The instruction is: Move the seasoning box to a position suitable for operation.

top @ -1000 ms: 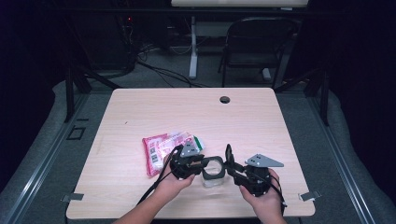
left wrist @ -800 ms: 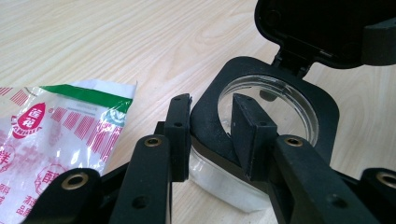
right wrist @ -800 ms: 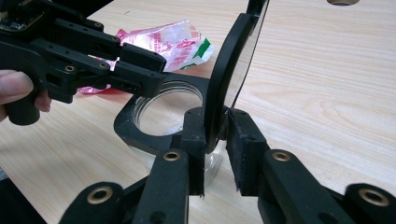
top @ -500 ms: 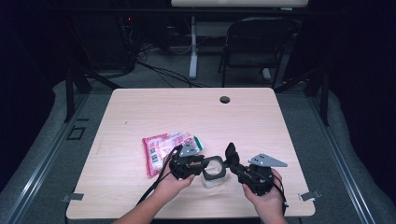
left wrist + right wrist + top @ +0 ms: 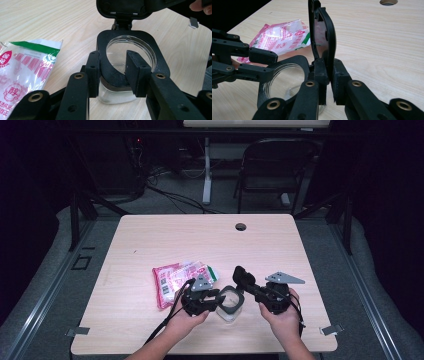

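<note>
Here, one jar (image 5: 230, 302), one lid (image 5: 243, 276), one packet (image 5: 182, 277)

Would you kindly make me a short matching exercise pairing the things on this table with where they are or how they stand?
Things:
1. lid
2. jar
3. packet
4. round hole

Places or states:
A. lying flat beside the left gripper
B. near the table's far edge
C. flipped upright, pinched by the right gripper
D. clear, rim gripped by the left gripper

Pairs: 1-C, 2-D, 3-A, 4-B
</note>
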